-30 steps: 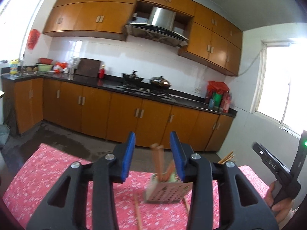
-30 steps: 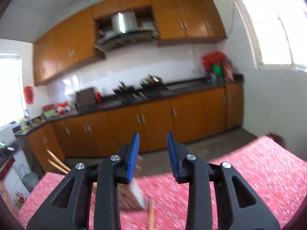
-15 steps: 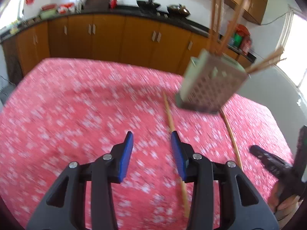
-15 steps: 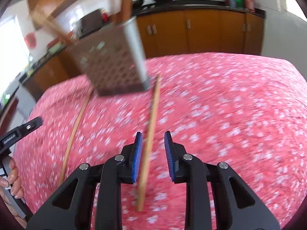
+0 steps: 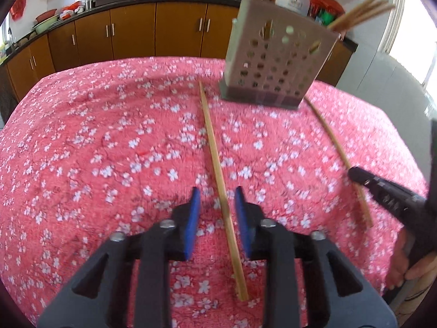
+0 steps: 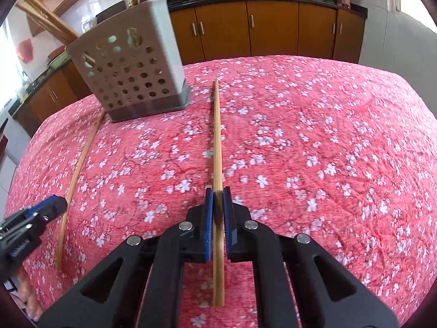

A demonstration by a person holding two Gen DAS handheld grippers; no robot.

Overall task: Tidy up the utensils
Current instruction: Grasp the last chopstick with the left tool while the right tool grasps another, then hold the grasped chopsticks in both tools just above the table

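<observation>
A grey perforated utensil holder [image 5: 275,60] [image 6: 133,68] with several chopsticks in it stands at the far side of the red flowered tablecloth. Two bamboo chopsticks lie on the cloth. In the left wrist view my left gripper [image 5: 217,205] is open, its blue pads either side of one chopstick [image 5: 215,153]; the other chopstick [image 5: 336,147] lies to the right. In the right wrist view my right gripper [image 6: 218,199] is shut on a chopstick [image 6: 217,136] that lies flat; a second chopstick [image 6: 79,164] lies to the left.
The red flowered cloth [image 5: 95,150] [image 6: 327,150] covers the table. The other gripper shows at the right edge of the left view [image 5: 382,194] and the left edge of the right view [image 6: 32,216]. Brown kitchen cabinets [image 6: 273,30] stand behind.
Both grippers tilted down from facing the kitchen to the table. The left one came to straddle a chopstick. The right one closed its pads on a chopstick.
</observation>
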